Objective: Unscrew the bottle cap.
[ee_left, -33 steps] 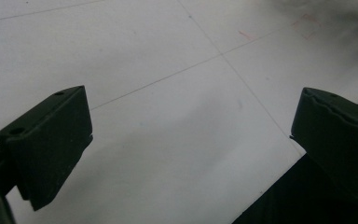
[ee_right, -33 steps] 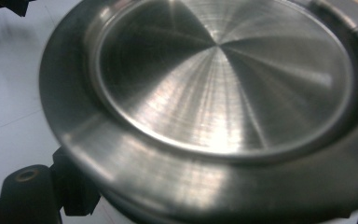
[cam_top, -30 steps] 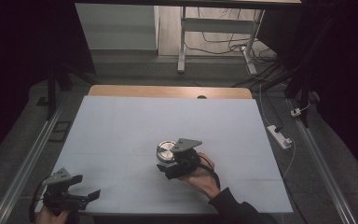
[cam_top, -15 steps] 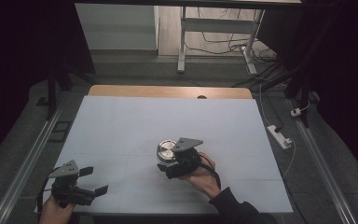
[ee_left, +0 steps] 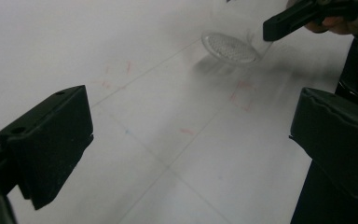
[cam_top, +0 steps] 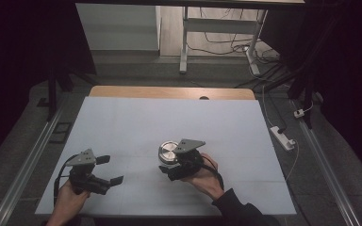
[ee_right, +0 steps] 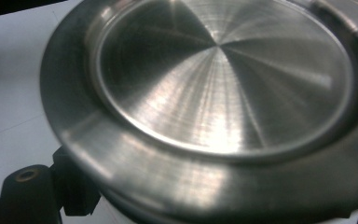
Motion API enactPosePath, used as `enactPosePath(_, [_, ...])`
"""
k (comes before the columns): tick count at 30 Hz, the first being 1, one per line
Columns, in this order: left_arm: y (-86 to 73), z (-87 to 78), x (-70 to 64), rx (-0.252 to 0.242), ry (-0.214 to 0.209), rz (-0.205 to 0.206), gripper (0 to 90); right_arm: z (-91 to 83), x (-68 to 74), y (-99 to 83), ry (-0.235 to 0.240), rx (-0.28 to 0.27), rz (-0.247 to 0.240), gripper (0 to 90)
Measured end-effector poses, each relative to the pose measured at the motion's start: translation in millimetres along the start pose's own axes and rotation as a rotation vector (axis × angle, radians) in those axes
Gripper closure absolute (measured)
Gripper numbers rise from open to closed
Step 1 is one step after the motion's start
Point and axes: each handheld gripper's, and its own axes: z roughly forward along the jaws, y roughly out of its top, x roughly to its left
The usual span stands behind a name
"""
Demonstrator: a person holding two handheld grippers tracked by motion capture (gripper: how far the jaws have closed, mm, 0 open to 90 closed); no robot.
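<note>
I am observing the right gripper (cam_top: 166, 168) holding a round steel lid (cam_top: 168, 151) near the middle of the white worktop (cam_top: 217, 122), slightly toward my side. In the right gripper view the lid (ee_right: 223, 79) is sitting directly ahead of the fingers (ee_right: 32, 191), its brushed face turned toward the camera and its rim crossing above them. I am judging the fingers to be pinching the lid at its lower edge, though the contact itself is hidden beneath the rim.

The left gripper (cam_top: 109, 170) is hovering over the worktop at the near left, well apart from the lid. Its fingers (ee_left: 51, 140) are spread wide with nothing between them. In the left gripper view I am seeing what appears to be the lid, blurred, (ee_left: 230, 46) lying ahead and toward the upper right, with a finger of the right gripper (ee_left: 298, 16) beside it.

The relation governing the coming move: the lid is lying to the right of the left gripper and a little farther across the worktop, while the right gripper is already on it. The lid is round, so it offers no long axis to align with; only its tilt and rim matter. I am assessing that the right hand is the nearer and controlling one, and that any assistance from the left would require travel rightward across bare worktop.
</note>
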Motion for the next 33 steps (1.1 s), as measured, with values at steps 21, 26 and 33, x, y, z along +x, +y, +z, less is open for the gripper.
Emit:
enactPosePath(21, [61.0,45.6,-2.7,0.040,-0.111,0.152,0.0,-0.5,-1.4,-0.5,0.031,0.001,-0.023,14.6])
enactPosePath(26, [74.5,57.9,-5.4,0.037,-0.177,0.201,0.0,-1.4,-1.7,0.3,0.049,0.000,-0.024,14.7])
enactPosePath(33, [91.7,74.7,-13.3,0.059,-0.252,0.304,0.0,-1.0,-2.2,1.0,0.084,0.004,-0.050,14.7])
